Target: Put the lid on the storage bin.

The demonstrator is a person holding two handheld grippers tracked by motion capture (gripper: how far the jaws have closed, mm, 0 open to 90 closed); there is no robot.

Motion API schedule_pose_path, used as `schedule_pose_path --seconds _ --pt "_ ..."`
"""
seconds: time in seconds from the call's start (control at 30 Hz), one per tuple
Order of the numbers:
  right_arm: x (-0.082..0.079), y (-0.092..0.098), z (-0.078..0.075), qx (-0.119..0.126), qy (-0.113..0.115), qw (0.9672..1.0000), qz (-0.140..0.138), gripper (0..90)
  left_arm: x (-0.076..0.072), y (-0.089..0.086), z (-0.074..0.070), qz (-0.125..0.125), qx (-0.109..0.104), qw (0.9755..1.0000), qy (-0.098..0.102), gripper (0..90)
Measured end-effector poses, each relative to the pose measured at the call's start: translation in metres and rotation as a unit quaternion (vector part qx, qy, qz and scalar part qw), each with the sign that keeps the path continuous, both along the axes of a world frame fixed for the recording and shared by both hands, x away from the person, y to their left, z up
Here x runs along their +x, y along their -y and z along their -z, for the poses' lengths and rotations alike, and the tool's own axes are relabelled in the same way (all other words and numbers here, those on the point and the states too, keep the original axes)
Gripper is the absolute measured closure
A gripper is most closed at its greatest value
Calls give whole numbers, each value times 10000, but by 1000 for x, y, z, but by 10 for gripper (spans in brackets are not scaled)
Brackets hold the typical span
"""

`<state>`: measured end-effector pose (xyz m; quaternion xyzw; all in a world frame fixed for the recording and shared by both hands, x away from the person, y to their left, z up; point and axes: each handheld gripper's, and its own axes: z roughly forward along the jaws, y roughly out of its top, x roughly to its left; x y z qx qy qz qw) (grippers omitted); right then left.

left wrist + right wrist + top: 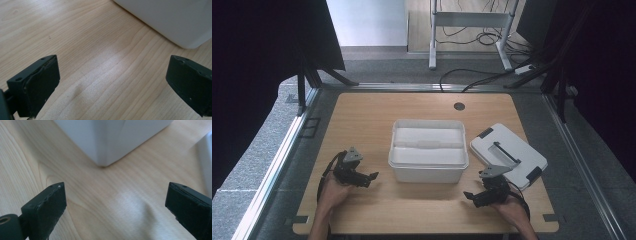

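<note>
High view: wooden table [362, 120] on grey carpet; white box [428, 150] centred, lid [508, 155] beside it, bare wood along the near edge. Left gripper [371, 179] and right gripper [468, 196] flank the box.

Left gripper view: jaws wide, empty; box corner [175, 22] ahead-right.

Right gripper view: jaws wide, empty; box corner [105, 142] ahead.

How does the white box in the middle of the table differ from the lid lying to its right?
The box is deep and open-topped; the lid is flat and shallow. The box sits square to the table edge, while the lid lies turned at an angle. The lid carries dark clips and a handle; the box shows none, only a white tray inside. Both are white plastic with rounded corners, resting apart on the wood.
</note>
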<state>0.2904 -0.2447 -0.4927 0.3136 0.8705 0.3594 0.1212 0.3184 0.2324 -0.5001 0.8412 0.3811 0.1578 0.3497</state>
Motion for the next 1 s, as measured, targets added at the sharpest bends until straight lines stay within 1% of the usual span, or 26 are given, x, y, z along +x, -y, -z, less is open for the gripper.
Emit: schedule_pose_path --seconds 0.1,0.23,0.27,0.3,0.43,0.47,0.5,0.53,0.6,0.63,0.7,0.73,0.8,0.83,0.87,0.9,0.93,0.97,1.0 --pt "4 3 -10 -9 40 10000 51 35 0 1 4 -1 40 10000 -42 0" --pt "12 6 -25 -130 119 9998 63 46 1 2 8 -10 55 9999 -86 0" --pt "18 9 -31 -168 148 9997 118 54 1 3 9 -16 62 9999 -93 0" --pt "18 9 -31 -168 148 9997 118 54 1 3 9 -16 62 9999 -93 0" --pt "30 17 -42 -150 143 9993 295 64 1 4 12 -35 113 9999 -110 0" --pt "37 21 -47 -156 152 9991 375 64 1 4 14 -42 106 9999 -128 0" --pt "41 23 -49 -175 160 9989 408 64 1 4 14 -42 106 9999 -128 0" --pt "41 23 -49 -175 160 9989 408 64 1 4 14 -51 111 9998 -140 0" --pt "48 26 -52 -228 184 9984 474 64 1 3 16 -65 121 9998 -168 0" --pt "55 30 -54 -280 168 9980 540 64 1 4 17 -61 140 9997 -184 0" --pt "63 34 -55 -371 162 9973 612 71 2 4 19 -70 164 9996 -200 0" --pt "63 34 -55 -371 162 9973 612 71 2 4 19 -70 164 9996 -200 0" --pt "70 40 -56 -410 149 9965 711 88 2 4 22 -75 182 9995 -232 0" --pt "77 45 -56 -471 181 9953 823 107 2 4 23 -86 152 9996 -235 0" --pt "77 45 -56 -471 181 9953 823 107 2 4 24 -87 112 9996 -259 0" --pt "80 48 -56 -476 172 9949 871 115 2 3 24 -97 100 9995 -274 0" --pt "86 54 -56 -497 141 9938 987 127 2 3 24 -98 101 9995 -283 0" --pt "86 54 -56 -497 141 9938 987 127 2 3 24 -98 101 9995 -283 0" --pt "89 57 -55 -517 142 9931 1047 129 2 3 24 -104 85 9994 -308 0"
